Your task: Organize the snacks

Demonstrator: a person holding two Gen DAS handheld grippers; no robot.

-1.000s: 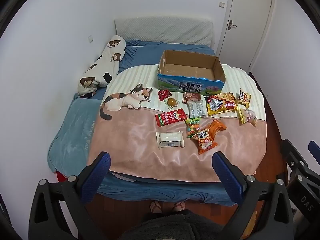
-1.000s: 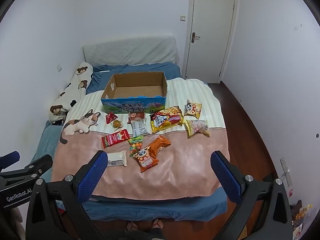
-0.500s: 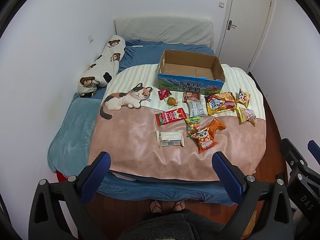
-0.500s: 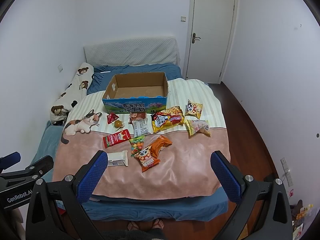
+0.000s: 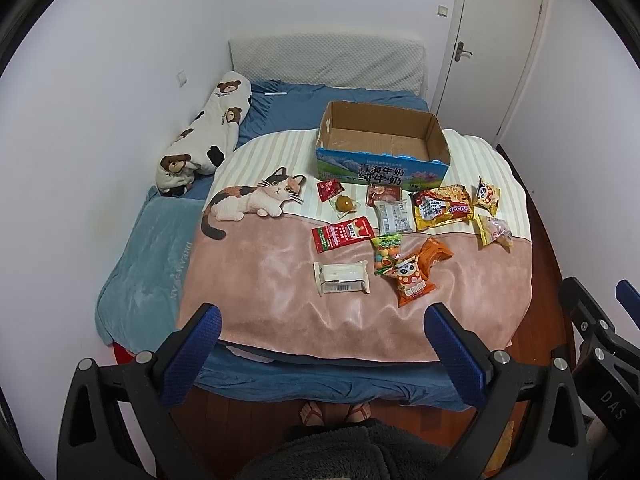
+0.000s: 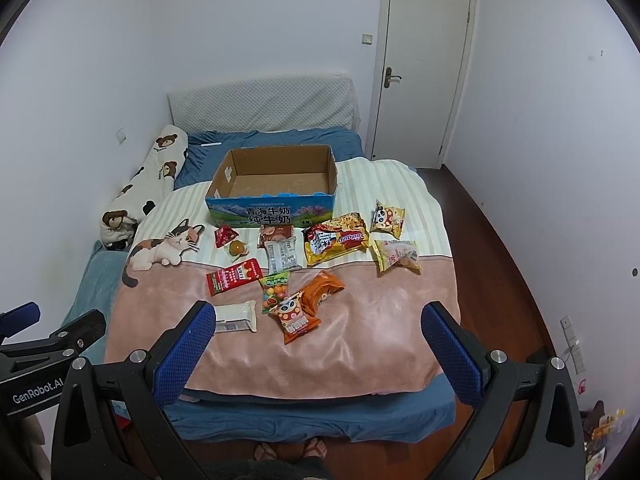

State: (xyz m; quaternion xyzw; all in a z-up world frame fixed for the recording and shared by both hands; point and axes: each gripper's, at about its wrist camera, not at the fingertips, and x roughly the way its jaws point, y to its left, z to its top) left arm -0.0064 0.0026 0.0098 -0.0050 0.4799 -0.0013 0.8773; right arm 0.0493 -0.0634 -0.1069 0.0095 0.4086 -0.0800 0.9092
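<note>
Several snack packets lie on a bed blanket (image 5: pixel 256 288) in front of an empty cardboard box (image 5: pixel 380 142) (image 6: pixel 276 178) with a blue printed front. Nearest me are a white wrapped bar (image 5: pixel 342 278) (image 6: pixel 236 317), an orange panda packet (image 5: pixel 410 284) (image 6: pixel 295 318) and a red flat packet (image 5: pixel 342 234) (image 6: pixel 234 276). A big yellow-red bag (image 5: pixel 442 208) (image 6: pixel 336 239) lies right of centre. My left gripper (image 5: pixel 320 340) and right gripper (image 6: pixel 316 340) hover open above the foot of the bed, well short of the snacks, holding nothing.
A bear-print bolster (image 5: pixel 204 140) lies along the left wall beside a blue sheet. A closed white door (image 6: pixel 420 76) stands at the back right, with wooden floor (image 6: pixel 500 248) right of the bed. A person's feet in sandals (image 5: pixel 334 414) show below the bed's foot.
Both views have drifted very slightly; the snacks and the box lie as before, and both grippers stay open.
</note>
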